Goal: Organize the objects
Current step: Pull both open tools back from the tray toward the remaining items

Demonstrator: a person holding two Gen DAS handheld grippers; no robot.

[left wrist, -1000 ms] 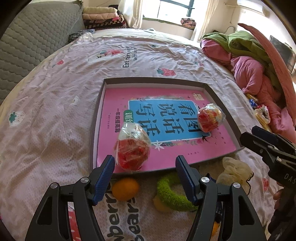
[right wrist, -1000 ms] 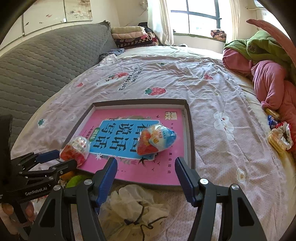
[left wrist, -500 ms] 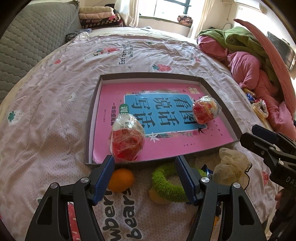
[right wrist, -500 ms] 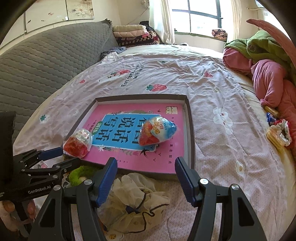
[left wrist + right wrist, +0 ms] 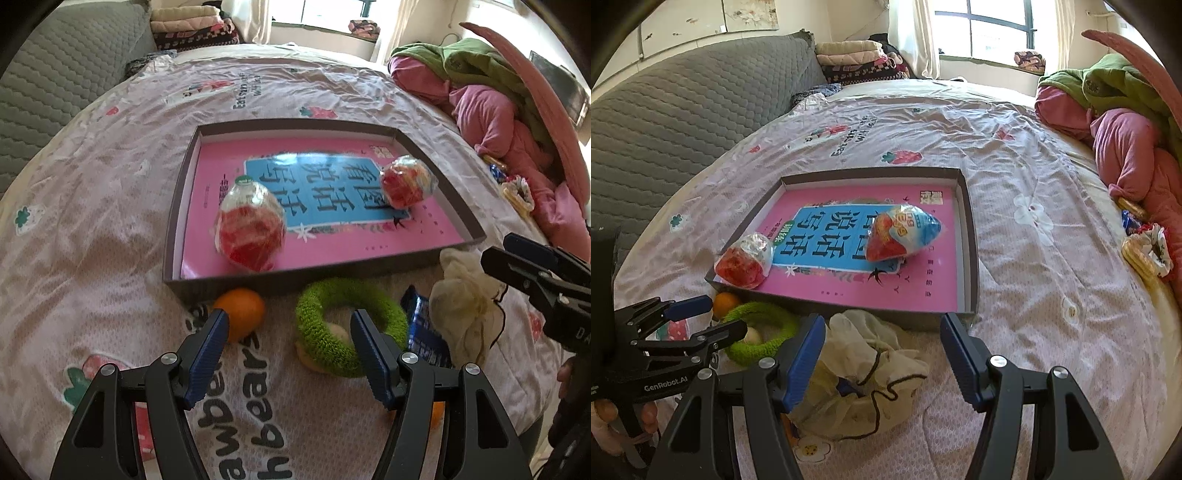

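A shallow dark tray (image 5: 173, 236) (image 5: 971, 258) lies on the bed with a pink book (image 5: 332, 236) flat in it. Two clear snack packets rest on the book: a red-filled one (image 5: 251, 229) (image 5: 746, 258) and a red-and-blue one (image 5: 406, 181) (image 5: 905, 236). In front of the tray lie an orange (image 5: 242, 310) (image 5: 724, 302), a green fuzzy ring (image 5: 351, 325) (image 5: 764, 332), a blue wrapper (image 5: 424, 328) and a cream drawstring pouch (image 5: 465, 310) (image 5: 860, 373). My left gripper (image 5: 290, 325) is open between the orange and the ring, empty. My right gripper (image 5: 882, 332) is open above the pouch, empty.
A heap of pink and green bedding (image 5: 1115, 122) lies at the right. Small snacks and a frilly item (image 5: 1148, 251) sit at its foot. A grey quilted headboard (image 5: 665, 118) runs along the left, folded blankets (image 5: 853, 59) at the far end.
Both grippers have drawn back towards me and dipped a little, so the tray sits farther off and the orange, ring and pouch show more fully. Neither pair of jaws has changed.
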